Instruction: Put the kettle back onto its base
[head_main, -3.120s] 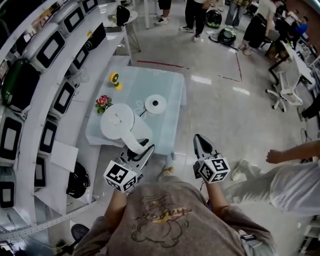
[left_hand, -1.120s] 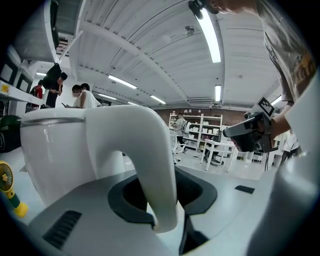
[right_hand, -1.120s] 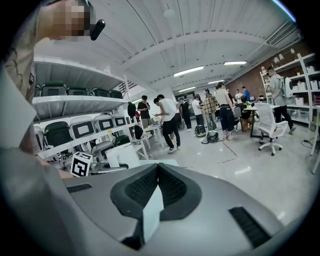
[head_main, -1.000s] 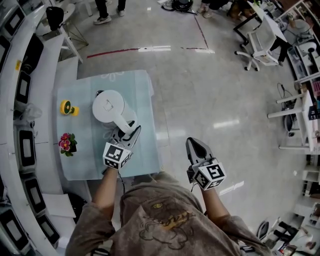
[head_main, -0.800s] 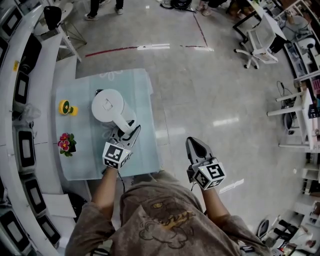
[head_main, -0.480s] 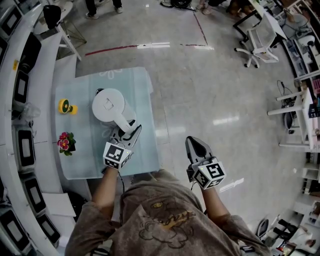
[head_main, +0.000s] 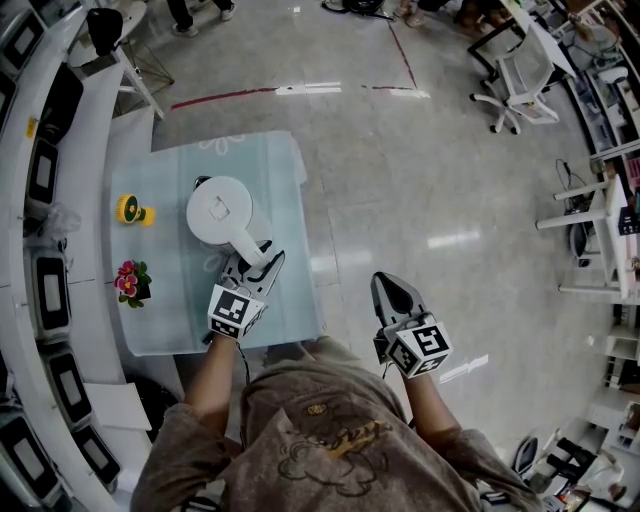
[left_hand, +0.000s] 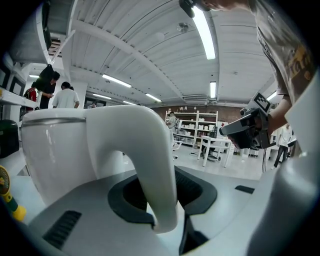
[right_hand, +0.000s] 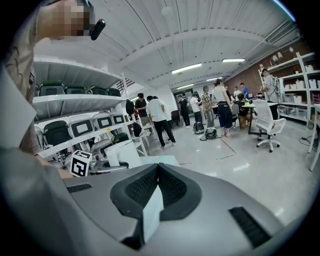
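Observation:
The white kettle (head_main: 218, 212) stands on the light blue table (head_main: 165, 320), its lid seen from above. My left gripper (head_main: 256, 267) is shut on the kettle's arched handle (left_hand: 147, 150), which fills the gap between the dark pads (left_hand: 125, 197). The kettle's body (left_hand: 50, 155) rises just beyond. No base shows apart from the kettle; only a small dark bit (head_main: 200, 183) peeks out at its far edge. My right gripper (head_main: 392, 292) hangs over the floor to the right of the table, jaws together and holding nothing. From there the kettle (right_hand: 121, 152) appears at the left.
A small pot of pink flowers (head_main: 128, 282) and a yellow toy (head_main: 128, 209) sit on the table's left part. White shelves with dark screens (head_main: 45, 170) curve along the left. Shiny floor lies to the right, with office chairs (head_main: 520, 85) and several people (right_hand: 160, 117) farther off.
About three seconds ago the kettle was held beside a white disc-shaped base; now it stands where that disc lay, and the disc no longer shows. Over the last second nothing has moved.

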